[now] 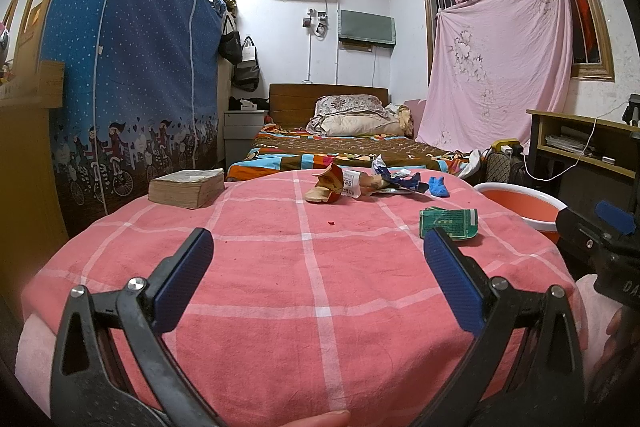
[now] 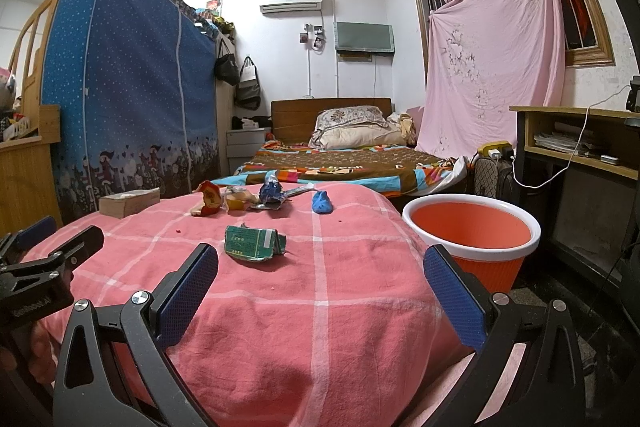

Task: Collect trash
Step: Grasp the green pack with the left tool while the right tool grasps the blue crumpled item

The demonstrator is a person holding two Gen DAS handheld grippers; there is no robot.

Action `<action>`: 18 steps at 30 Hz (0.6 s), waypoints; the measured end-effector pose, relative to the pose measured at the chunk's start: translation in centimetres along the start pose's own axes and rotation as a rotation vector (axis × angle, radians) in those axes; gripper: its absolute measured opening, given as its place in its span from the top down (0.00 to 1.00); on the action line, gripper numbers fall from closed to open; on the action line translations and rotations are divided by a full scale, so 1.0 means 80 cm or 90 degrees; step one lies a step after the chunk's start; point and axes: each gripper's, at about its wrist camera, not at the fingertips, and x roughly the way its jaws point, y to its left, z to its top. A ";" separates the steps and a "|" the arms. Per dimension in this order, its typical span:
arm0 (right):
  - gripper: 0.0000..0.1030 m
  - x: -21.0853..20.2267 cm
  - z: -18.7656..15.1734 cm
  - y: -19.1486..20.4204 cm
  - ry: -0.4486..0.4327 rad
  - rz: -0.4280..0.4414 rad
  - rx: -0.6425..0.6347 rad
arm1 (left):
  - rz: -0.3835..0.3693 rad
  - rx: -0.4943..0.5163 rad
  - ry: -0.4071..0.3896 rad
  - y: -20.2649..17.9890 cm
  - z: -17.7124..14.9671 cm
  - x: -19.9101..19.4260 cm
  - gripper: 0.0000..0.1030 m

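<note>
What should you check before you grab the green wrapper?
1. Right gripper open: ok, jaws wide apart.
2. Left gripper open and holding nothing: ok.
3. Green wrapper in front of the right gripper, nothing on it: ok.
4. Bucket upright beside the table, on the right: ok.
5. Room in the bucket: ok, looks empty.
6. Wrapper clear of the other trash: ok, that pile lies farther back.

A crumpled green packet (image 2: 253,242) lay flat at the frame's centre. Behind it, toward the upper middle, sat a torn red-and-tan wrapper (image 2: 209,203), a crushed blue-and-silver wrapper (image 2: 271,193) and a small blue scrap (image 2: 321,202). An orange, white-rimmed bin (image 2: 472,235) stood upright at right.
</note>
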 end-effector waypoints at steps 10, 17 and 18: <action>0.00 0.004 0.027 -0.002 -0.025 0.010 -0.001 | -0.006 0.008 -0.027 -0.005 0.022 0.004 0.15; 0.00 0.011 0.048 -0.014 -0.084 -0.014 -0.042 | -0.025 -0.006 -0.042 -0.021 0.046 0.024 0.15; 0.00 0.014 0.050 -0.016 -0.085 -0.018 -0.044 | -0.031 -0.008 -0.040 -0.025 0.049 0.027 0.15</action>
